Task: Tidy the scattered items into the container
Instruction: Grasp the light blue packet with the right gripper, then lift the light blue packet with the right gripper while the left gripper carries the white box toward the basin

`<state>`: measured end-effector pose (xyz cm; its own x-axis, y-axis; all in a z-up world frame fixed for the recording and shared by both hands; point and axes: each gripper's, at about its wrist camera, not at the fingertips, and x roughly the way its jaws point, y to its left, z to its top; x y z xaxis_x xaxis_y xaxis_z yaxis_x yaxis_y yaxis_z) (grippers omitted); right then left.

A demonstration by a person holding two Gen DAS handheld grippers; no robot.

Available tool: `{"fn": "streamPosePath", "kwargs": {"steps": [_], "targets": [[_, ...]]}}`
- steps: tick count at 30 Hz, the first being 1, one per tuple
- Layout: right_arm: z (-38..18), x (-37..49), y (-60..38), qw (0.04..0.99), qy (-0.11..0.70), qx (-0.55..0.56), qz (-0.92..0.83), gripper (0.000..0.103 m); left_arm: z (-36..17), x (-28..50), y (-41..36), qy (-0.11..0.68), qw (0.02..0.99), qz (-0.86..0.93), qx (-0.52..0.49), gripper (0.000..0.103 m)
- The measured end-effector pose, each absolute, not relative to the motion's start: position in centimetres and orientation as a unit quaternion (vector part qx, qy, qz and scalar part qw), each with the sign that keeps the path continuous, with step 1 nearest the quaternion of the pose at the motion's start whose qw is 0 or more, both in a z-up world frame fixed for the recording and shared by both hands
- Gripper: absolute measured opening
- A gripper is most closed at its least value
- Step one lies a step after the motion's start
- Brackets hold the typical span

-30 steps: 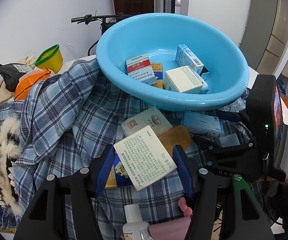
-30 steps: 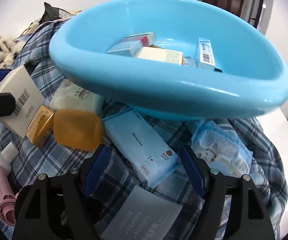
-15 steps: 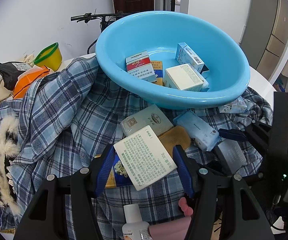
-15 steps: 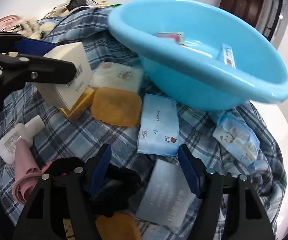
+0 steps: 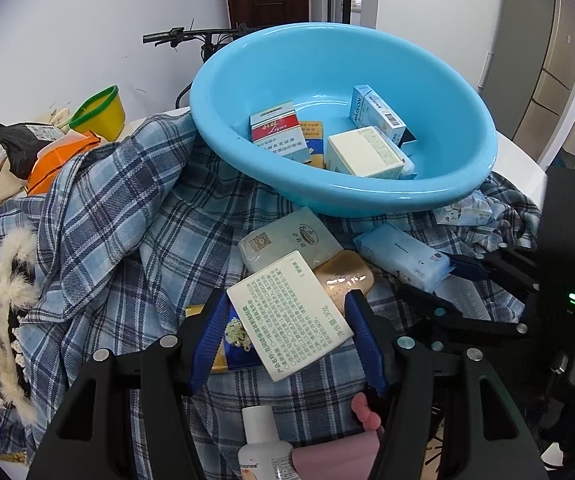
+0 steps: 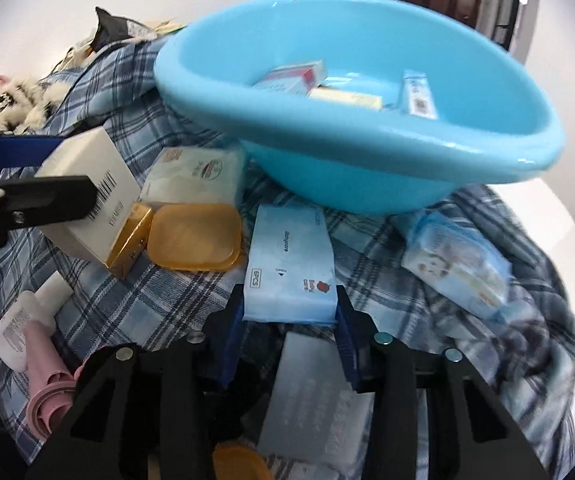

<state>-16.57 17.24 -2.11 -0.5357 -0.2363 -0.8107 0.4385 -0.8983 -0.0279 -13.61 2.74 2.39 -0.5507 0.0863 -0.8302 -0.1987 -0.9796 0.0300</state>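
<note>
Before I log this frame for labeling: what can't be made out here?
- Orange-capped item: right wrist view, cut off by the bottom edge and the tongs.
- Patterned blue tissue pack: right wrist view, print blurred.
- Pink tube: left wrist view, cut off at the bottom edge.
- Yellow box in the blue basin: mostly hidden behind other boxes.

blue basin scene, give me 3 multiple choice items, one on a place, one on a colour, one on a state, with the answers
1. Where does the amber soap case lie?
A. in the blue basin
B. on the plaid cloth, in front of the basin
C. on the floor

2. What colour is the small bucket by the wall?
A. yellow with a green rim
B. red
C. white

3. What sits between the left gripper fingers?
A. nothing
B. the white bottle
C. a white printed box

Answers:
1 B: it rests on the plaid cloth, outside the blue basin.
2 A: yellow body, green rim.
3 C: the white printed box spans both pads.
</note>
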Motion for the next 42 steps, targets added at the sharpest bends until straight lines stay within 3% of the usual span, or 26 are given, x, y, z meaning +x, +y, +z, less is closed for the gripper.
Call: {"fn": "streamPosePath", "kwargs": {"steps": [11, 29, 42], "targets": [[0.3, -9.6, 17.6, 0.15, 0.075, 0.41, -0.896, 0.039, 1.7, -12.7, 3.9, 0.039, 0.082, 0.881, -0.464, 0.062], [5.0, -8.5, 18.7, 0.081, 0.041, 0.326, -0.941, 0.037, 3.3, -11.1, 4.7, 0.03, 0.052, 0.91, -0.41, 0.062], [7.9, -7.4, 17.8, 0.086, 0.058, 0.292, -0.951, 0.037, 6.0, -10.3, 4.3, 0.024, 0.048, 0.925, -0.377, 0.062]]}}
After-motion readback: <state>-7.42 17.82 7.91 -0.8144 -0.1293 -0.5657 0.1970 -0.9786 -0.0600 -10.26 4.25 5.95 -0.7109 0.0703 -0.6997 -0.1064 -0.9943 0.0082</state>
